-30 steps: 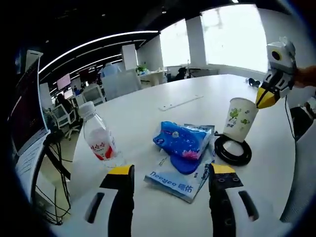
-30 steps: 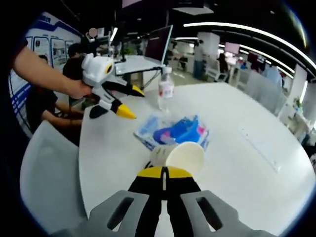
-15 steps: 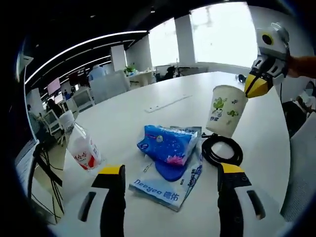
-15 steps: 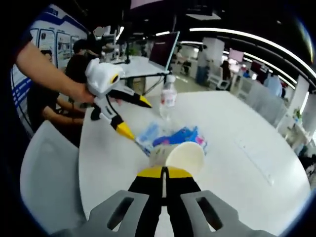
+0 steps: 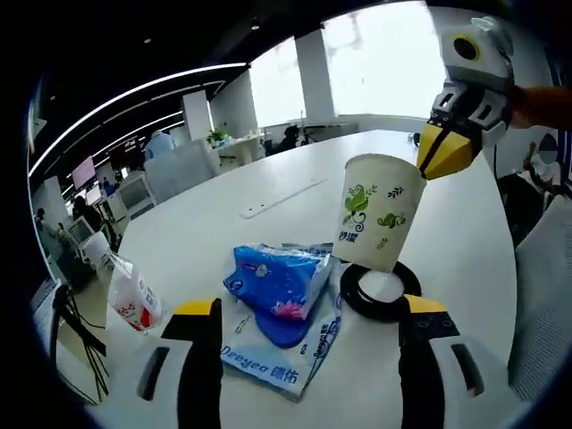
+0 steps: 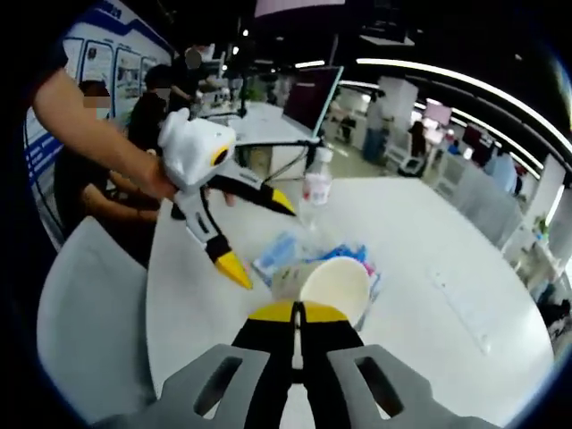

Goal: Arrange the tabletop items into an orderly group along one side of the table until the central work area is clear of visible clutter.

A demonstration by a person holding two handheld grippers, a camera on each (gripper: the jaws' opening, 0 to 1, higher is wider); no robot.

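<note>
The right gripper [image 6: 296, 313], jaws pinching its rim, holds the paper cup [image 5: 374, 224] upright above the black cable coil [image 5: 384, 291], broad white desk [image 5: 268, 214] beyond, left gripper [image 5: 304, 313] jaws spread.

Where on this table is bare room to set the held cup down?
Bare white tabletop lies beyond the blue tissue pack, toward the flat white strip. It is crowded nearer, around the pack, the black ring and the plastic water bottle. The right gripper holds the white paper cup.
</note>
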